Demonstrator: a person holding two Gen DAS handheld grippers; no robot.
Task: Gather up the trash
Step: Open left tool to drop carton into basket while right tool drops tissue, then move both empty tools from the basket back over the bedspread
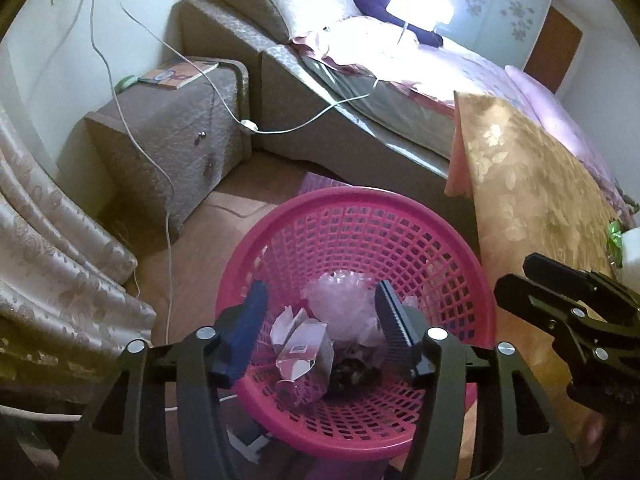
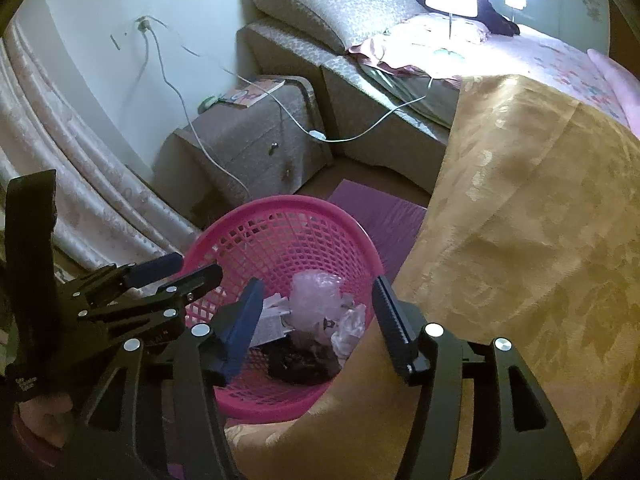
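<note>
Both grippers hovering over pink basket [image 1: 360, 240] — left gripper [image 1: 320, 312] and right gripper [image 2: 316, 312] gaping apart, gripping nothing; trash [image 1: 308, 352] lying inside basket.

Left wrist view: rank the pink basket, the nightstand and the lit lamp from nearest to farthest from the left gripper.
1. Pink basket, directly below the open left gripper.
2. Nightstand, farther off to the upper left, beside the bed.
3. Lit lamp, farthest, at the top on the bed.
</note>
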